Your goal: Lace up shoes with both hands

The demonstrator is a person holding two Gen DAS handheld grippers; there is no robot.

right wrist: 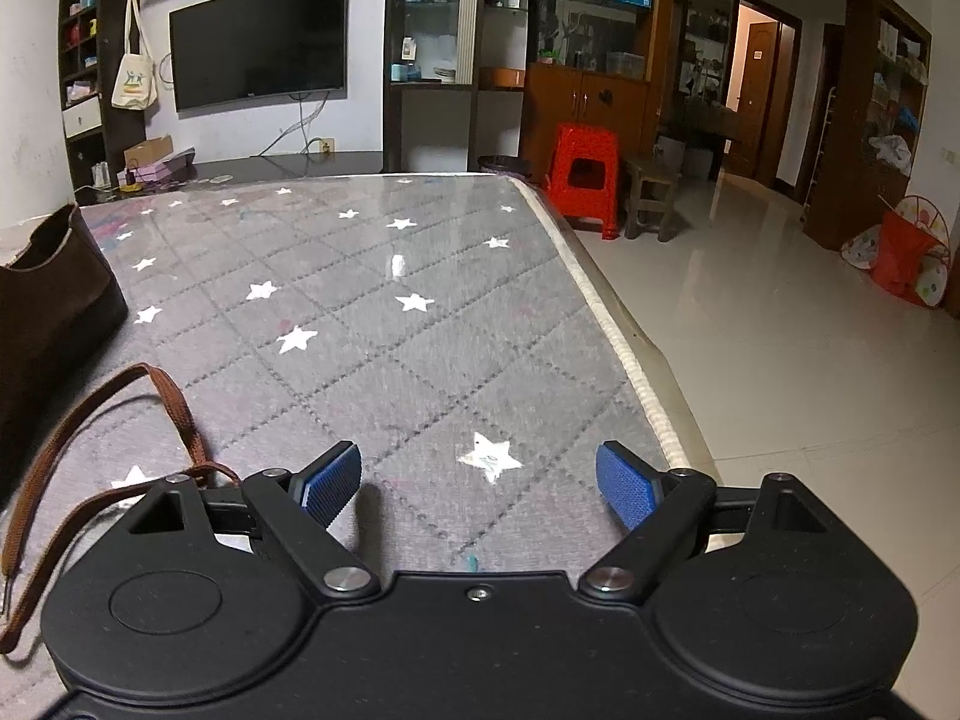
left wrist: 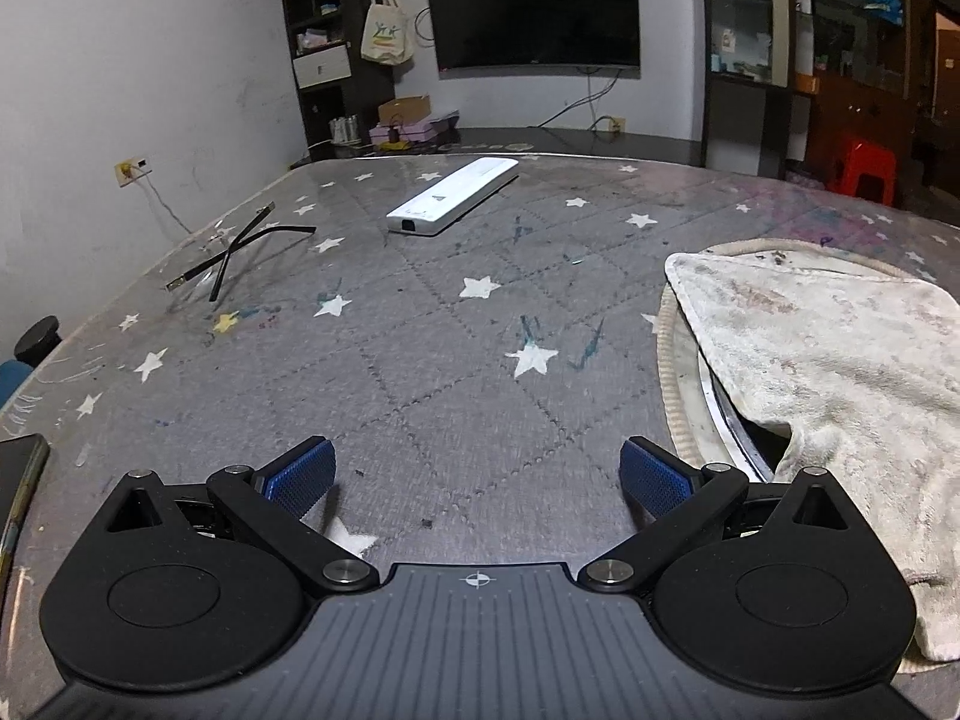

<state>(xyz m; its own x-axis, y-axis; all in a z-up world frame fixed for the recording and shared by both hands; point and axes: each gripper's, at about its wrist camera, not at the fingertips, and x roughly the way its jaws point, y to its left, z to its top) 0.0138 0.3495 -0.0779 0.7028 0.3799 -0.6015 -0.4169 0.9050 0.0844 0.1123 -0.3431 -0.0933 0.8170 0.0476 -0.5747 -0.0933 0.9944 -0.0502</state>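
Nearest the lens in the left wrist view is the left gripper [left wrist: 478,480], its two blue-padded fingers spread wide apart with nothing between them, hovering over a grey quilted table cover [left wrist: 420,372] printed with white stars. At the left edge beside it lies part of a dark phone [left wrist: 18,474]. To the right of the gripper, a soiled white towel [left wrist: 840,390] is draped over a round object with a braided cream rim [left wrist: 667,372]. Farther across the cover lie folded black-framed glasses [left wrist: 240,252] on the left and a long white remote control [left wrist: 453,195] near the middle. Beyond the table a dark television [left wrist: 531,9] hangs on the wall, with a cloth tote bag [left wrist: 387,30] hanging to its left.

In the right wrist view the right gripper [right wrist: 478,483] is likewise wide open and empty over the same starred cover. A flat brown shoelace [right wrist: 90,450] loops along the cover just left of it, passing behind the gripper's left side; whether it touches the gripper cannot be told. Farther left, at the frame edge, stands a dark brown shoe [right wrist: 48,300]. Past the table's far right corner stands a red plastic stool [right wrist: 585,180] on a pale tiled floor [right wrist: 750,330].
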